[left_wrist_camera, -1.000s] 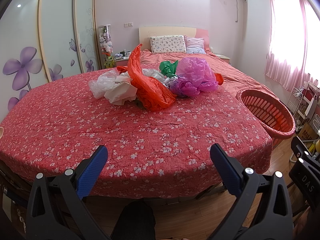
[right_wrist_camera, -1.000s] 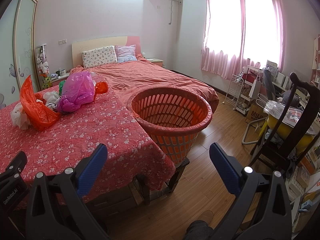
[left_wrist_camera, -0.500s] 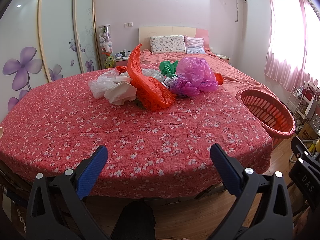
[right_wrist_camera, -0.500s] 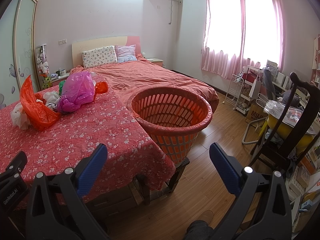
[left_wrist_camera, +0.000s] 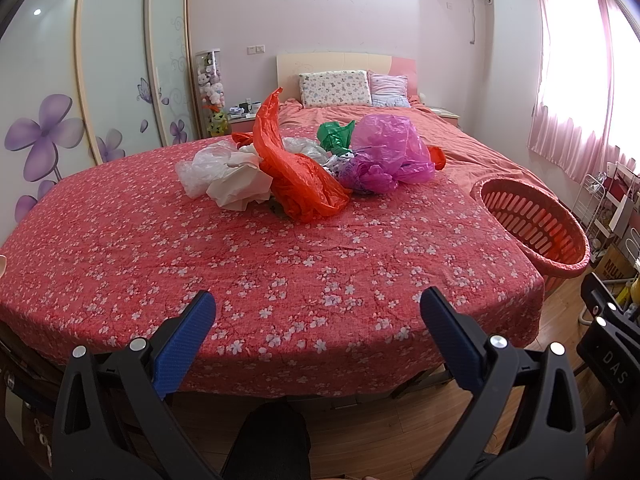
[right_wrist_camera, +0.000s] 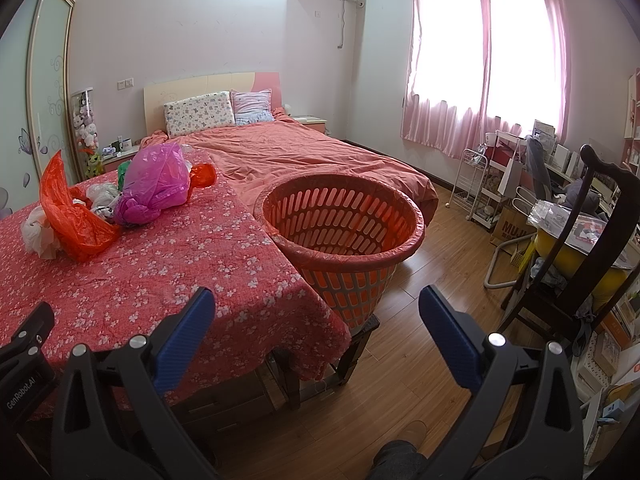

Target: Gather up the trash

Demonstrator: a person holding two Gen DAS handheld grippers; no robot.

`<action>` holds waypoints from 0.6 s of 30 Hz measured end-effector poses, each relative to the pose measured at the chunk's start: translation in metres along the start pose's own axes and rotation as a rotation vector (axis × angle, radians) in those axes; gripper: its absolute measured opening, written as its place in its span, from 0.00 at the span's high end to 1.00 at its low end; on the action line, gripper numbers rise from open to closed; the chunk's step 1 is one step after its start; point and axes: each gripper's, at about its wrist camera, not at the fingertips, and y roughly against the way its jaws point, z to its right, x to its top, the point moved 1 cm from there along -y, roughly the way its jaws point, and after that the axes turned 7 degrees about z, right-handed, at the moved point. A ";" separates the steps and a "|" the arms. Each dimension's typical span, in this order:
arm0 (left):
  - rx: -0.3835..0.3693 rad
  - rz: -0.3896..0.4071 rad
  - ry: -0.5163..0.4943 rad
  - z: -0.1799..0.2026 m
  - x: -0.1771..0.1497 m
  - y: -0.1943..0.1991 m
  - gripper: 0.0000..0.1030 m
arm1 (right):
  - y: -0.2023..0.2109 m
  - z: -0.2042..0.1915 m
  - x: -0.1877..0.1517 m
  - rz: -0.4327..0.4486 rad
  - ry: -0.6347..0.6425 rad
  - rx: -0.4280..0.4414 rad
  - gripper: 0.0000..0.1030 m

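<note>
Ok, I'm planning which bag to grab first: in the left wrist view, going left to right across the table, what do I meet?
White bags → orange bag → purple bag → orange basket past the table's right edge. The green bag sits behind the others, so I leave it out.

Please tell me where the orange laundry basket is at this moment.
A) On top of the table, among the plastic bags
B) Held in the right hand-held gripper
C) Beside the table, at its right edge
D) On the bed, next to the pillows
C: the basket stands against the right edge of the table, while the plastic bags lie on the tabletop.
</note>
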 end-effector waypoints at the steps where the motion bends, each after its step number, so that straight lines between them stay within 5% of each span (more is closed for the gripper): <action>1: 0.000 0.000 0.000 0.000 0.000 0.000 0.02 | 0.000 0.000 0.000 0.000 0.000 0.000 0.04; 18: 0.031 -0.010 0.061 -0.025 0.014 -0.023 0.02 | -0.025 -0.017 0.009 -0.024 -0.005 0.052 0.04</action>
